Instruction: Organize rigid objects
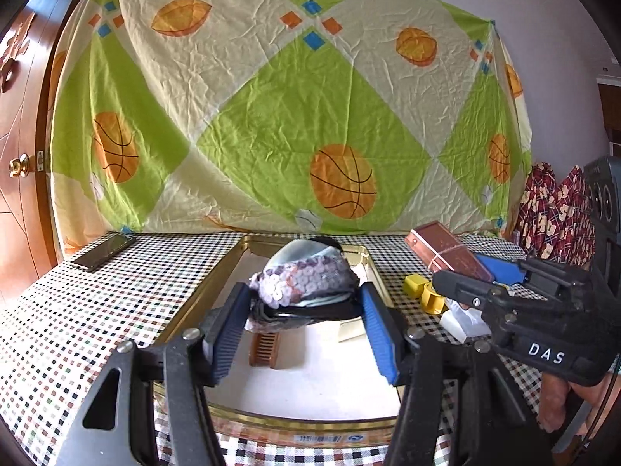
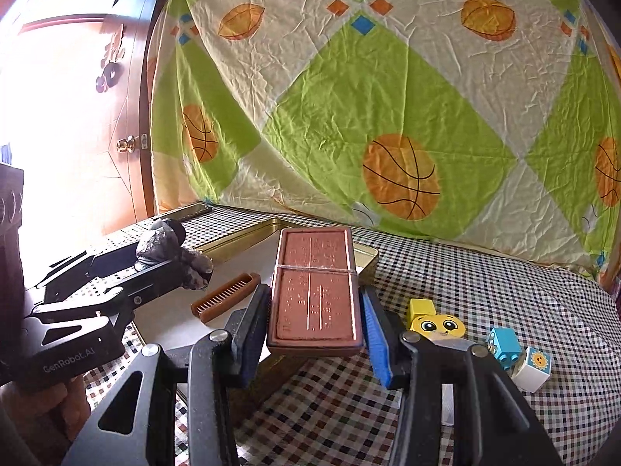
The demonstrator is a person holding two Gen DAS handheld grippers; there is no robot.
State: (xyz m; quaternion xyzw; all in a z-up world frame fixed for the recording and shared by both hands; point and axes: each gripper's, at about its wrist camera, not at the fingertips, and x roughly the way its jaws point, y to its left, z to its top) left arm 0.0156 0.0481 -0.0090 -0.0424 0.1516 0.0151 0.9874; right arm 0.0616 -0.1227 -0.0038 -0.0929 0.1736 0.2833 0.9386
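My left gripper (image 1: 304, 305) is shut on a sequined fabric bundle (image 1: 306, 281) with pale blue and black parts, holding it over a gold tin tray (image 1: 217, 272). A brown comb (image 1: 264, 349) lies on the tray's white floor under the bundle. My right gripper (image 2: 315, 295) is shut on a flat brown box (image 2: 315, 291) with a rubber band around its middle, above the tray's right rim (image 2: 366, 258). In the right wrist view the left gripper (image 2: 170, 268) carries the bundle (image 2: 163, 246) at the left, with the comb (image 2: 225, 297) beside it.
On the checked tablecloth to the right of the tray lie a yellow face block (image 2: 436, 322), a blue block (image 2: 502, 345) and a white sun cube (image 2: 533, 367). A dark phone (image 1: 103, 250) lies at the back left. A basketball-print sheet hangs behind the table.
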